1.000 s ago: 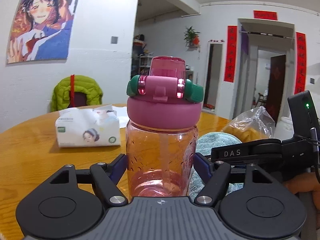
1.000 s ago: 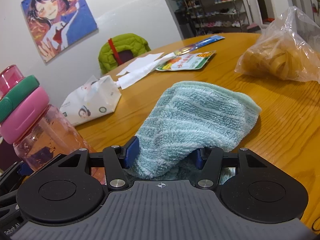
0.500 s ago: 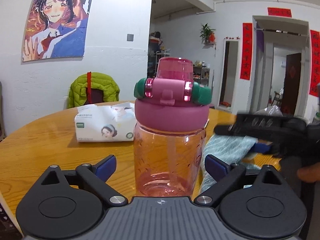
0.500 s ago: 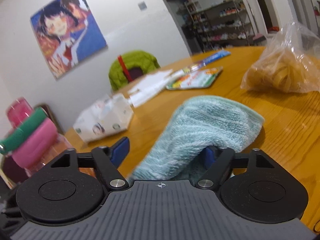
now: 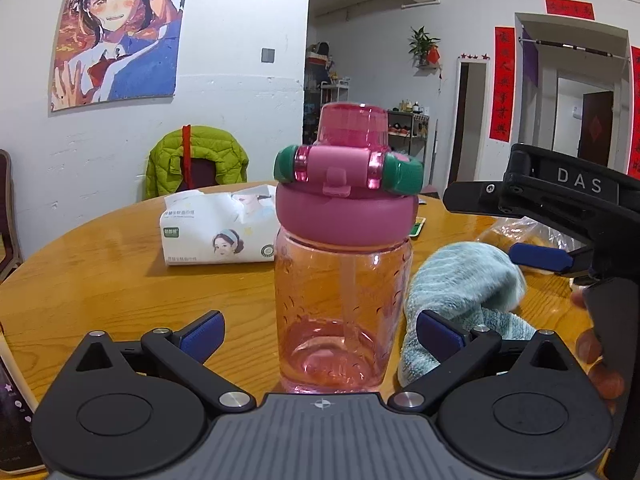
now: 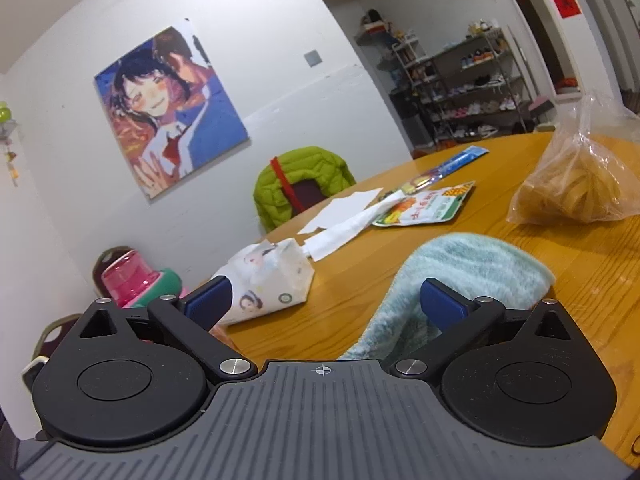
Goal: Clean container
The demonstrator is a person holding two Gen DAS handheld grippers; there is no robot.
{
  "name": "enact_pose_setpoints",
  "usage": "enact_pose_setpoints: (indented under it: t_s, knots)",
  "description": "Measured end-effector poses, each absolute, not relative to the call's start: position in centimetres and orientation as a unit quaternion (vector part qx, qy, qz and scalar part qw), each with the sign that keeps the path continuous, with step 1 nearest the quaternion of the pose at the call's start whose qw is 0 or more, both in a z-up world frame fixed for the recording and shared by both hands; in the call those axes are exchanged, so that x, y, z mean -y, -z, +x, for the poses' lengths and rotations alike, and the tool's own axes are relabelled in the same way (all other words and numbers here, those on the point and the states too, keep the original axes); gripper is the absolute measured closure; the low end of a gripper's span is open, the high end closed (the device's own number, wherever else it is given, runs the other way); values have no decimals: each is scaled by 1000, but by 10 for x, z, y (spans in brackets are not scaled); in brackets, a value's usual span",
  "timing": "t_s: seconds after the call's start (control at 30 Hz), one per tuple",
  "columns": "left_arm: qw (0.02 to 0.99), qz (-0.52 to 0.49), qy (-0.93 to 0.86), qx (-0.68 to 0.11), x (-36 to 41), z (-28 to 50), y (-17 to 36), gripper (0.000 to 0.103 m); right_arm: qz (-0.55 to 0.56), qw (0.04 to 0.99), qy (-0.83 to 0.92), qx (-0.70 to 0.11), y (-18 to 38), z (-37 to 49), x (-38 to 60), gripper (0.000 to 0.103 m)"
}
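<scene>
A clear pink bottle [image 5: 344, 280] with a pink lid and a green handle stands upright on the round wooden table [image 5: 100, 272]. My left gripper [image 5: 320, 332] is open, with the bottle standing free between its spread fingers. A teal towel [image 5: 460, 280] lies heaped just right of the bottle. In the right wrist view my right gripper [image 6: 326, 300] is open just above the towel [image 6: 472, 268], which rests on the table. The bottle [image 6: 132, 280] shows at the far left. In the left wrist view its fingers [image 5: 536, 258] hover over the towel.
A tissue pack [image 5: 216, 232] lies behind the bottle. A plastic bag of yellow bands [image 6: 580, 188], a snack packet [image 6: 428, 204] and loose papers [image 6: 344, 216] are farther back. A chair with a green jacket [image 5: 196, 160] stands at the table's far edge. A hand [image 5: 596, 352] holds the right gripper.
My left gripper opened and let go of the bottle. My right gripper opened, let go of the towel and rose; the towel now lies on the table.
</scene>
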State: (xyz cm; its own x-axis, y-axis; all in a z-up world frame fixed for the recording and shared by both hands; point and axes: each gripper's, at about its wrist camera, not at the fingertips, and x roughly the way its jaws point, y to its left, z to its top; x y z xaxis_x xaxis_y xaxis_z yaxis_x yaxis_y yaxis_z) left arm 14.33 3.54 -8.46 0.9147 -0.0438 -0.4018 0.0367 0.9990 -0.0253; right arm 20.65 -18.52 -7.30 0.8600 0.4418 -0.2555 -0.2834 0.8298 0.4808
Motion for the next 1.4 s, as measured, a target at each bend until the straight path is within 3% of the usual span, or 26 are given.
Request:
enact_pose_setpoints:
  t_s: [0.37,0.7,0.87,1.4]
  knots:
    - [973,-6,5,-230,-33,143,90,1,157,950,-122,-241,72,210,166,0]
    - [971,-37,24,-234,-36,143,87,1,118,970,-132,-166,65,188,155,0]
    - [962,-68,-4,-265,-39,133,87,1,111,964,-147,-190,45,174,154,0]
    - [965,-75,-13,-252,-27,56,17,1,81,946,-189,-251,-33,104,171,0]
